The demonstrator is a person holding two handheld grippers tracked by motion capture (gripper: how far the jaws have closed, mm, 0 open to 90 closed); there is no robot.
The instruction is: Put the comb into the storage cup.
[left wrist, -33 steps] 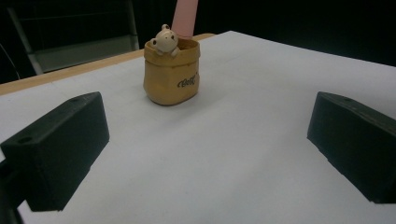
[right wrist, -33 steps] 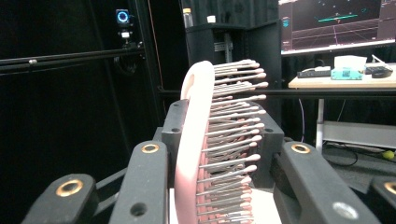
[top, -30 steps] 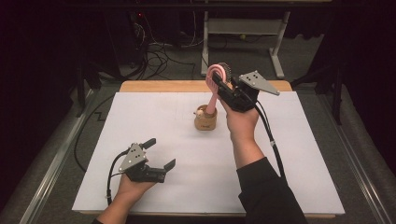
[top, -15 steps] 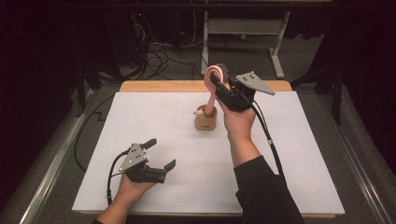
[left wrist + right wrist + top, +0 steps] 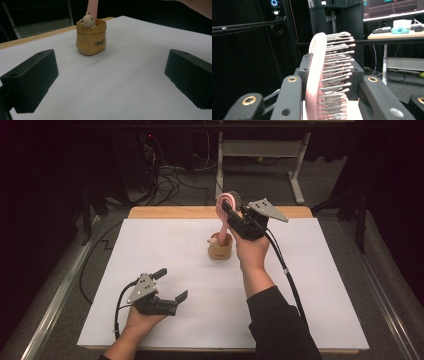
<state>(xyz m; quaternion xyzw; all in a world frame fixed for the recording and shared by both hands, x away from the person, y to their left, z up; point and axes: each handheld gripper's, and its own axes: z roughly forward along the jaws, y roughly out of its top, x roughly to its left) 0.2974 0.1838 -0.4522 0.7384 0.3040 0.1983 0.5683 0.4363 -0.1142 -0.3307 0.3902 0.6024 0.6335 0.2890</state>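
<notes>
Bristling pink hairbrush [image 5: 228,202] in tan holder [image 5: 220,251]

A pink hairbrush [image 5: 226,215] with metal, ball-tipped bristles stands nearly upright at upper centre of the high view, its handle end down inside a small tan pouch-shaped holder [image 5: 220,250]. The holder sits upright on the white tabletop, a little bear figure [image 5: 87,20] at its rim.

Hairbrush [image 5: 226,207] handle in pot [image 5: 220,251]
</notes>
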